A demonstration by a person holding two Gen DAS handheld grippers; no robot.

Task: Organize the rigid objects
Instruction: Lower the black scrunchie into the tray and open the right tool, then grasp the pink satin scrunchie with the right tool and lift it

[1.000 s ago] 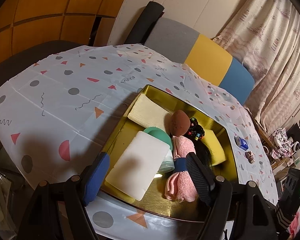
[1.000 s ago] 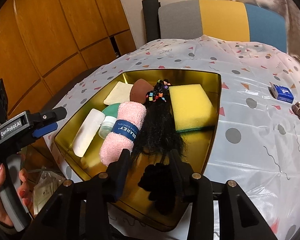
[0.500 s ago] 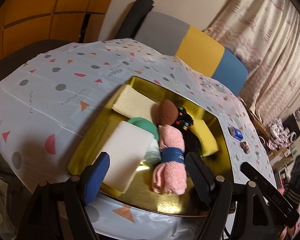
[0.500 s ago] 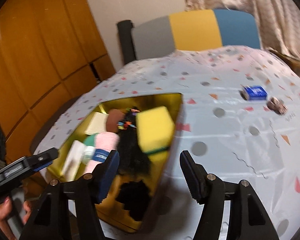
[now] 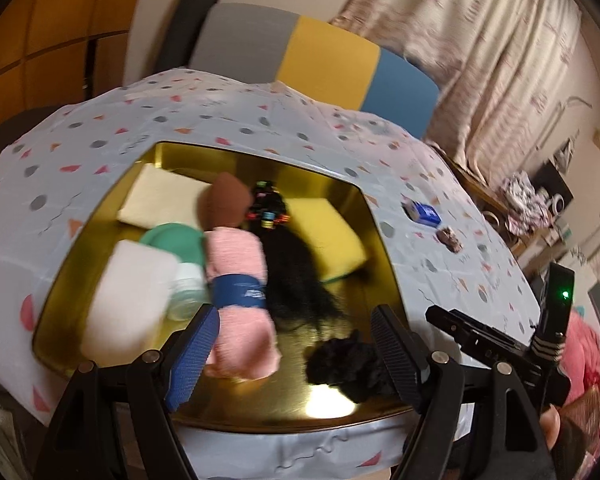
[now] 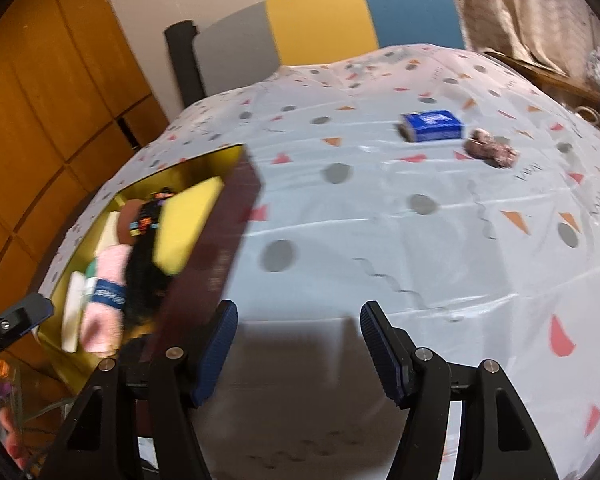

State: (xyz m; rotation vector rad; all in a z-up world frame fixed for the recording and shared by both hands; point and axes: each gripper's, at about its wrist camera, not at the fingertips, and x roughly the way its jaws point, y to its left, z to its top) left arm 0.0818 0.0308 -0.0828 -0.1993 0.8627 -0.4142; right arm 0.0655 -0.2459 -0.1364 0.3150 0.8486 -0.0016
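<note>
The right tongs (image 6: 296, 354) have just spread, empty, leaving the black scrunchie (image 5: 346, 364) in the gold tray (image 5: 384, 240). They now face the blue box (image 6: 432, 125) far across the worktop (image 6: 380, 240), probably next. The left tongs (image 5: 296, 354) hover spread, empty.

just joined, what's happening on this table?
A person is tidying with a handheld gripper in each hand. The gold tray already holds a pink rolled towel, yellow sponge, black hairpiece and other items. The right gripper, empty, its jaws just opened, points over the tablecloth toward a small blue box and a brownish scrunchie. The left gripper hangs open over the tray.
</note>
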